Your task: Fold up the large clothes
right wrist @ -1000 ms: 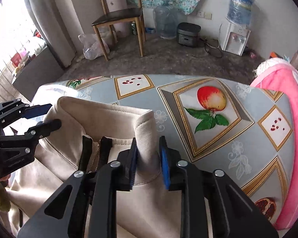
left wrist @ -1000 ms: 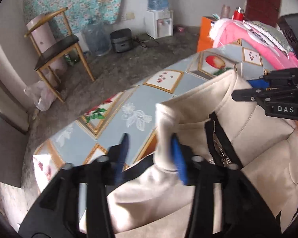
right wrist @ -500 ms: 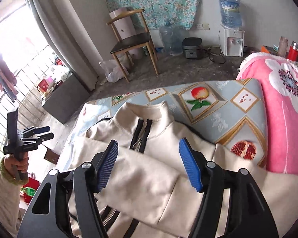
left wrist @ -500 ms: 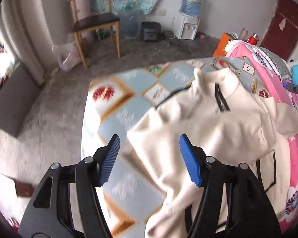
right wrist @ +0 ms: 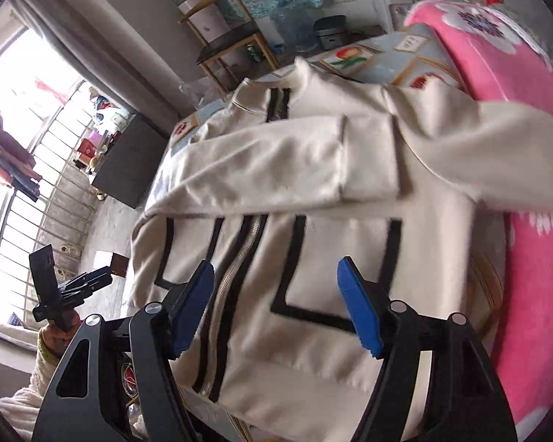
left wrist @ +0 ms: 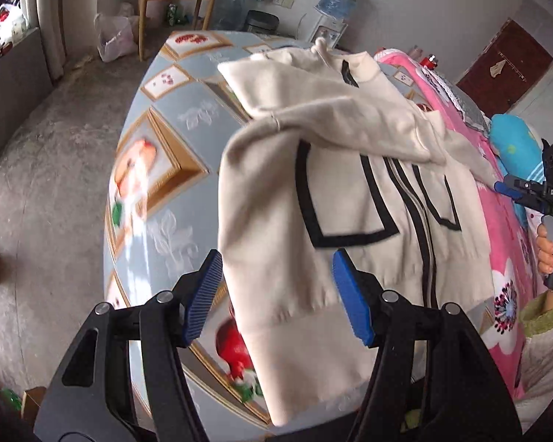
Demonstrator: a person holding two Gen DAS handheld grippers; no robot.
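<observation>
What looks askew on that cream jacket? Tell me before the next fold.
The cream jacket lies front-up, zipped, on the patterned table cover. Its sleeves are folded across the chest unevenly, one slanting over the other. The hem corner hangs past the table edge. Both grippers, left and right, are open above it.

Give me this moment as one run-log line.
stage: mid-fold | left gripper: open, empty | right gripper: open, empty | jacket: flat on bed, zipped, one sleeve folded across chest

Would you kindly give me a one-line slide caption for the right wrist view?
Open right gripper above a cream zip jacket lying on the patterned tablecloth, one sleeve folded across its chest.
</observation>
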